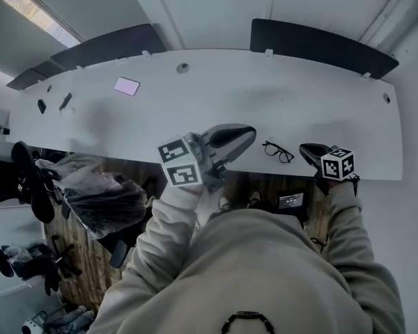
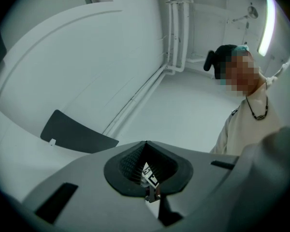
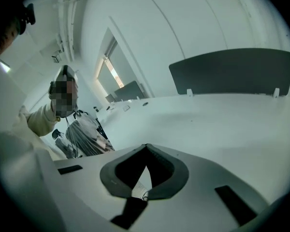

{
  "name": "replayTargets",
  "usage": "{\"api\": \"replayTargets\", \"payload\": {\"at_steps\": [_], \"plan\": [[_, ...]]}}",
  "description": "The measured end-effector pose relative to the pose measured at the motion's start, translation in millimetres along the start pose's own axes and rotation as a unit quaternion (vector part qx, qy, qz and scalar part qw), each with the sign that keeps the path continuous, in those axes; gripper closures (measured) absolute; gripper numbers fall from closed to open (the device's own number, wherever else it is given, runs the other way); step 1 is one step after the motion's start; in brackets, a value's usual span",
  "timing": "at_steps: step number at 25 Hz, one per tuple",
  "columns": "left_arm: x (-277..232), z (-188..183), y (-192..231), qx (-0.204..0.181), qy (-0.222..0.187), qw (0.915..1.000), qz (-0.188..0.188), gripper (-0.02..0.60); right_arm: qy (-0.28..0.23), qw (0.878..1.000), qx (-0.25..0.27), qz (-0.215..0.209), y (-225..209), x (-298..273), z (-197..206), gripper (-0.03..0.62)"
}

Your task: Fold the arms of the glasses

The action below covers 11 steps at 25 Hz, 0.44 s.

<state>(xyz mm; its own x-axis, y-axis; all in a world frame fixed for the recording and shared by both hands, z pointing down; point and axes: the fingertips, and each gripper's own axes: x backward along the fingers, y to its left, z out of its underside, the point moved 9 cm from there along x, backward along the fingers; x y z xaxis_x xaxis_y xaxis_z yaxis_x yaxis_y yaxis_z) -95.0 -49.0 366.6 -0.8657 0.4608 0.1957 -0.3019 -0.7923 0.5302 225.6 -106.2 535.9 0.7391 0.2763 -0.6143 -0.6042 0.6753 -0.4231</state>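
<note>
Both your grippers are closed and empty, with the glasses between them.
Your left gripper (image 1: 249, 133) has its jaws pressed together on nothing. The glasses (image 1: 277, 152) lie on the white table (image 1: 265, 96) near its front edge. Just right of them, your right gripper (image 1: 306, 149) is likewise closed and empty.

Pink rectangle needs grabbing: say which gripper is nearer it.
Left. The left gripper hangs right of the pink rectangle; the right gripper lies farther right, beyond the glasses.

One glasses (image 1: 277, 151); two tools (image 1: 249, 133) (image 1: 304, 149); one pink card (image 1: 126, 85).
</note>
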Motion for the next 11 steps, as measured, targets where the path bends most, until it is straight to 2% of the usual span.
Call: {"api": "replayTargets", "payload": {"at_steps": [5,11], "plan": [[-13,5,-12,-0.006,0.019,0.9996,0.018,0.577,-0.026,0.999,0.032,0.013,31,31,-8,0.572],[-23,11,-27,-0.014,0.035,0.9990,0.023,0.575,-0.050,0.998,0.039,0.012,48,54,-7,0.572]]}}
